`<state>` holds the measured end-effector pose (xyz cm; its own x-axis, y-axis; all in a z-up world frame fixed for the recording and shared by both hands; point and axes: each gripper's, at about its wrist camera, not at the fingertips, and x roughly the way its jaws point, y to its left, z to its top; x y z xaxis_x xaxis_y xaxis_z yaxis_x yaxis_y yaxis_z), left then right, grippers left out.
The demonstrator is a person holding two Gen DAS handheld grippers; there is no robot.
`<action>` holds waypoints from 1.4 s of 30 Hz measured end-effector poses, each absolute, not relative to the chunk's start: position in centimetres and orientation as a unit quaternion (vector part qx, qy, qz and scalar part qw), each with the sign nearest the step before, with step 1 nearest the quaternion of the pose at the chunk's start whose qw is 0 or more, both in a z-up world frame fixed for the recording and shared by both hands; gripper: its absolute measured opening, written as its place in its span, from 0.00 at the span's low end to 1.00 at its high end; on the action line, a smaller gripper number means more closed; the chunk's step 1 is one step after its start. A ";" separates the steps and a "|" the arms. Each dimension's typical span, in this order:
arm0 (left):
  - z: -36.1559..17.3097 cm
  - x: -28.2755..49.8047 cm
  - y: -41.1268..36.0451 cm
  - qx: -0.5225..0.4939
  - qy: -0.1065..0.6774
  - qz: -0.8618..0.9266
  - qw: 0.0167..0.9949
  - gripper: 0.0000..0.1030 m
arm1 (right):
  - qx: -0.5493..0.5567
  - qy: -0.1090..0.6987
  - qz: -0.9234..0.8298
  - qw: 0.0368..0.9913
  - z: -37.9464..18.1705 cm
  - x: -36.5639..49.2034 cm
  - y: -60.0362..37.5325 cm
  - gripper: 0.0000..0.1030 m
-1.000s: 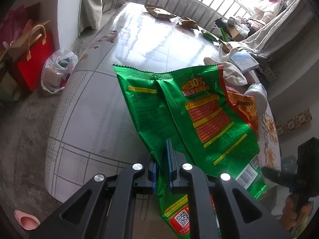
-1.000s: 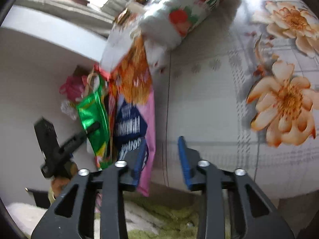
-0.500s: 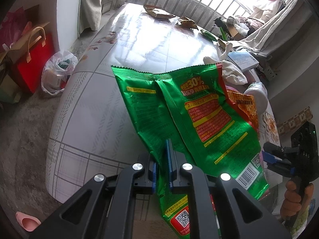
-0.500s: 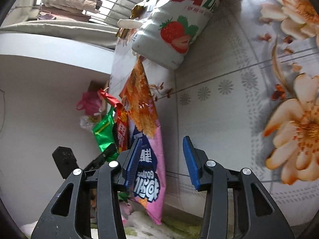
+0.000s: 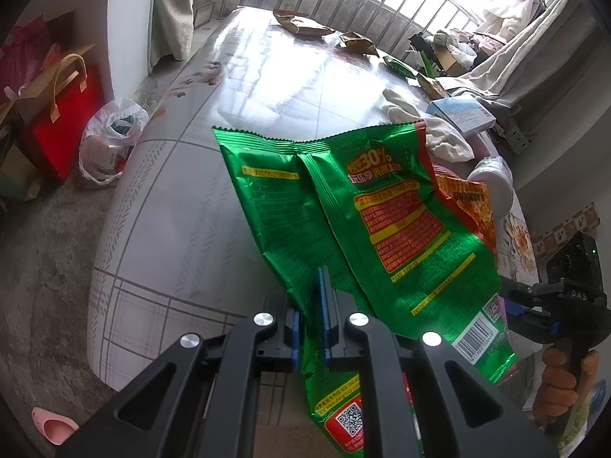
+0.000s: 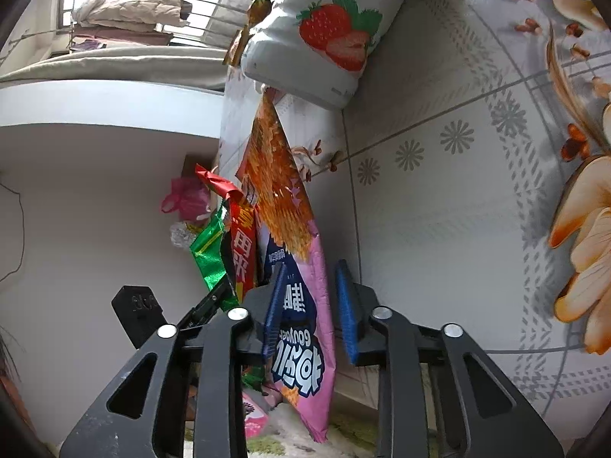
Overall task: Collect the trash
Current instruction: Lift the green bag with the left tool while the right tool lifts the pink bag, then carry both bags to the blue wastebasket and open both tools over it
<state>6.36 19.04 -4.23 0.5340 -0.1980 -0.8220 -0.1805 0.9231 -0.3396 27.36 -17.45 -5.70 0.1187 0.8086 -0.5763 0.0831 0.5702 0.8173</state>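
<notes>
Right wrist view: the right gripper [image 6: 309,305] has just been closing around the pink wrapper [image 6: 305,343] at lower centre, which hangs over the table [image 6: 439,210] edge; the pads do not yet press it, so it could slip floorward. The left gripper [image 5: 311,328], clamped on the green bag [image 5: 343,229] at centre, may shed the orange wrapper [image 5: 469,206] beside it. Open tabletop lies at upper left

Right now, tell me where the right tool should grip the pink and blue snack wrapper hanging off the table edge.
Grip the pink and blue snack wrapper on its free lower half, below the table edge, coming edge-on from the open side. It hangs thin and flat there, already between the right tool pads, whose jaws have just been closing but are not yet pressing it.
</notes>
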 end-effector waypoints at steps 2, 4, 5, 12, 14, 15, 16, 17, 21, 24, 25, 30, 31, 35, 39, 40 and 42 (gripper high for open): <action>-4.2 6.4 19.0 -0.196 0.482 -0.005 0.854 0.08 | 0.370 0.604 0.279 0.648 -5.9 27.3 -17.0 0.18; -4.2 6.4 19.0 -0.195 0.483 -0.005 0.854 0.08 | 0.368 0.605 0.279 0.648 -6.1 27.3 -16.5 0.15; -4.2 6.4 19.0 -0.195 0.483 -0.005 0.854 0.08 | 0.368 0.605 0.278 0.649 -6.1 27.2 -16.4 0.14; -4.2 6.4 19.2 -0.202 0.482 -0.008 0.853 0.08 | 0.367 0.602 0.275 0.654 -6.1 26.8 -15.8 0.12; -4.2 6.5 19.4 -0.206 0.481 -0.011 0.852 0.08 | 0.362 0.601 0.274 0.658 -6.0 26.7 -15.6 0.11; -4.2 6.5 19.5 -0.209 0.481 -0.012 0.851 0.08 | 0.360 0.600 0.274 0.660 -5.9 26.6 -15.5 0.11; -4.2 6.5 19.5 -0.211 0.480 -0.013 0.851 0.08 | 0.358 0.599 0.274 0.661 -5.8 26.6 -15.4 0.11; -4.2 6.5 19.7 -0.212 0.480 -0.014 0.851 0.08 | 0.357 0.599 0.274 0.662 -5.7 26.5 -15.3 0.11; -4.3 6.3 20.0 -0.222 0.476 -0.020 0.851 0.06 | 0.347 0.594 0.275 0.672 -5.1 26.3 -14.7 0.10; -4.4 6.2 20.4 -0.235 0.474 -0.028 0.848 0.05 | 0.340 0.590 0.277 0.678 -4.7 26.2 -14.3 0.10; -4.5 6.2 20.5 -0.237 0.473 -0.029 0.848 0.05 | 0.338 0.589 0.278 0.679 -4.6 26.2 -14.1 0.09; -4.3 5.9 20.8 -0.247 0.464 -0.037 0.850 0.05 | 0.332 0.585 0.282 0.684 -4.1 26.3 -13.6 0.07; -4.2 5.8 20.9 -0.251 0.462 -0.040 0.850 0.05 | 0.331 0.584 0.282 0.685 -4.1 26.3 -13.6 0.07; -3.8 5.8 21.3 -0.266 0.455 -0.052 0.848 0.05 | 0.330 0.582 0.284 0.687 -3.8 26.3 -13.3 0.06; -3.3 5.7 21.7 -0.280 0.445 -0.067 0.848 0.04 | 0.331 0.578 0.288 0.688 -3.6 26.4 -13.4 0.04; -3.2 5.7 21.8 -0.284 0.443 -0.071 0.848 0.04 | 0.331 0.576 0.290 0.689 -3.4 26.4 -13.4 0.04; -2.8 5.6 21.8 -0.291 0.438 -0.078 0.847 0.04 | 0.331 0.573 0.292 0.690 -3.3 26.5 -13.5 0.03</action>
<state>5.63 21.81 -2.83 0.6046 -0.3859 -0.6968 -0.1229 0.8191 -0.5603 26.51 -13.51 -3.29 0.1723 0.7834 -0.5971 -0.0241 0.6094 0.7925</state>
